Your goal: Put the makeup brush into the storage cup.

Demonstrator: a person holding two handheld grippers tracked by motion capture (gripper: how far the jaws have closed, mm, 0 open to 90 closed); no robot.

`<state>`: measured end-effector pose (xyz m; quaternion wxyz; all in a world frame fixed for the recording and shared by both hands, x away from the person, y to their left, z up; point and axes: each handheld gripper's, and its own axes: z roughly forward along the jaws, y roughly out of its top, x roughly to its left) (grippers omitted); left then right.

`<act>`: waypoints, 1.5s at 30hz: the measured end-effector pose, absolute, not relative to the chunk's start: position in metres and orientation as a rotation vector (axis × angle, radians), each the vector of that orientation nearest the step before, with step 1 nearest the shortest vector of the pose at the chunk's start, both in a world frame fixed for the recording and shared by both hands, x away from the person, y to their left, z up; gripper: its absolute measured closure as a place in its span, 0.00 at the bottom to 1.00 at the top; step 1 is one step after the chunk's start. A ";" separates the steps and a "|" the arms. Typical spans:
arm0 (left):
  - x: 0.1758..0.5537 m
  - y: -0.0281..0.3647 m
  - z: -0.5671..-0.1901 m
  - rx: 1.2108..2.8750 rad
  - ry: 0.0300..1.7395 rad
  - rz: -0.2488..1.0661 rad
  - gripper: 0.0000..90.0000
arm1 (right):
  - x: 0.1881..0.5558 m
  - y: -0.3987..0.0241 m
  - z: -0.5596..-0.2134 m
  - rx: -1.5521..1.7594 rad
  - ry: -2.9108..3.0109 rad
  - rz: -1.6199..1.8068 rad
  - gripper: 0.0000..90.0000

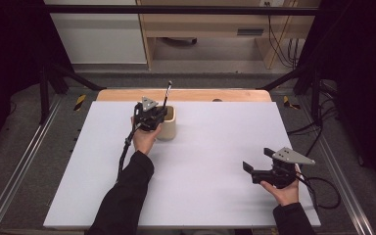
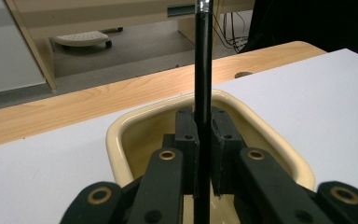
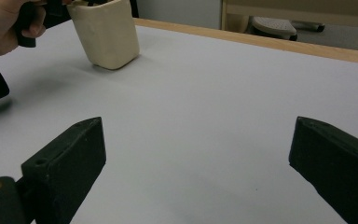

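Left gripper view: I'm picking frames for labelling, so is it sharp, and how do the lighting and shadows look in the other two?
Left gripper view: pen and cup sharp, soft sheen on the rim. High view: corners dark, table evenly lit. Right gripper view: faint shadow beside the cup.

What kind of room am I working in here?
Probably a lab or test workshop: a white work table inside a dark metal frame, cables hanging by wooden furniture behind.

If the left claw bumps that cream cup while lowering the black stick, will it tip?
Possibly. The cream cup is taller than wide and narrows toward its base, so a knock near the rim could topple it. It looks glazed, likely sliding on the smooth white table. The black stick, clamped in the left claw, looks rigid.
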<state>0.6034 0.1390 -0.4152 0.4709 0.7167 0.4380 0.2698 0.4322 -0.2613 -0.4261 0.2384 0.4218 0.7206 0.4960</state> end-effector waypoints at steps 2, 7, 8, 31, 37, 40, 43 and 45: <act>0.603 0.139 -0.415 1.759 1.070 0.661 0.93 | 0.432 -0.261 -0.426 1.157 1.975 1.359 0.05; 0.602 0.140 -0.415 1.774 1.067 0.658 0.93 | 0.432 -0.261 -0.426 1.157 1.974 1.359 0.04; 0.602 0.139 -0.415 1.778 1.066 0.660 0.92 | 0.432 -0.262 -0.426 1.152 1.977 1.361 0.04; 0.592 0.140 -0.409 1.775 1.051 0.647 0.79 | 0.432 -0.261 -0.426 1.158 1.975 1.371 0.05; 0.579 0.143 -0.391 1.735 1.011 0.655 0.67 | 0.431 -0.262 -0.424 1.164 1.969 1.379 0.04; 0.573 0.148 -0.384 1.732 1.003 0.647 0.61 | 0.431 -0.262 -0.424 1.161 1.966 1.379 0.04; 0.567 0.153 -0.380 1.729 1.000 0.627 0.55 | 0.431 -0.262 -0.423 1.159 1.966 1.380 0.04; 0.559 0.157 -0.377 1.735 0.983 0.613 0.50 | 0.431 -0.262 -0.423 1.153 1.965 1.387 0.04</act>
